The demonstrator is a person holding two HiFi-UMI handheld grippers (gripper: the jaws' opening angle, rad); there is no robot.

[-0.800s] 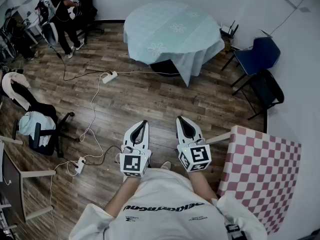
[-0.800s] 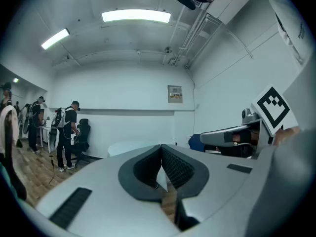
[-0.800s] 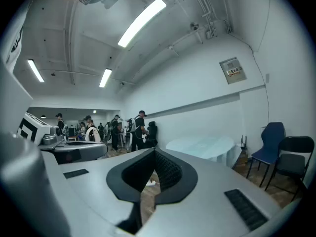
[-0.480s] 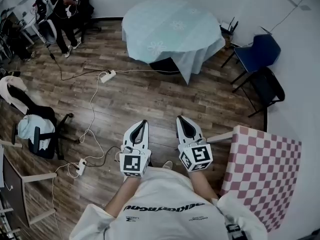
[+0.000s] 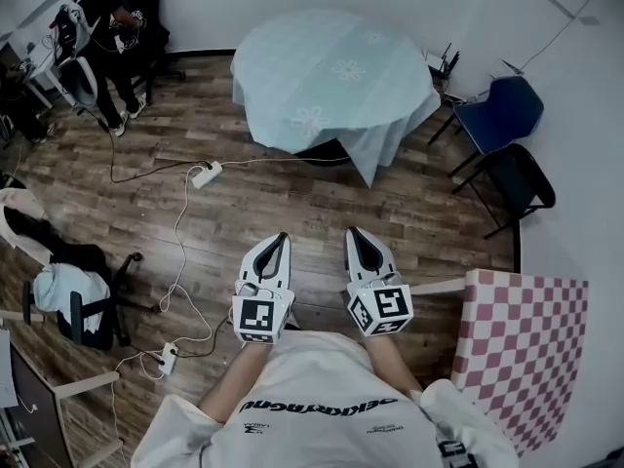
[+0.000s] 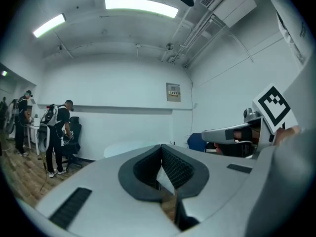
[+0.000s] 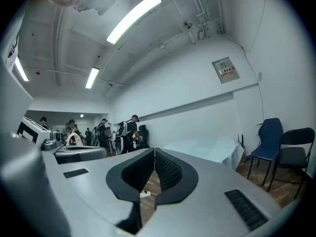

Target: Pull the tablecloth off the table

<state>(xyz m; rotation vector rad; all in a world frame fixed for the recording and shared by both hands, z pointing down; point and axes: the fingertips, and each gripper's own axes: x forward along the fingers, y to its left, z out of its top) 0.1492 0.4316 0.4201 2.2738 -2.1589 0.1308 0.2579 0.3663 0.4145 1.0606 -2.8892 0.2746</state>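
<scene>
Tablecloth (image 5: 331, 76) lies fully spread over the round table (image 5: 324, 151), which sits slightly nearer in the head view than moments before (the person (image 5: 322, 412) is approaching). Left gripper (image 5: 280, 241) and right gripper (image 5: 354, 235) are level, jaws closed, empty; pulling not begun.

A lab-like office: white walls, strip lights (image 6: 140, 4), plank floor (image 5: 292, 208) — a power strip (image 5: 206, 175) trails cables left of the draped round table (image 5: 336, 66), chairs (image 5: 502, 110) right — people (image 5: 93, 27) stand far left.

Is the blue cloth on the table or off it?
On. The cloth lies spread over the top, one corner hanging down.
</scene>
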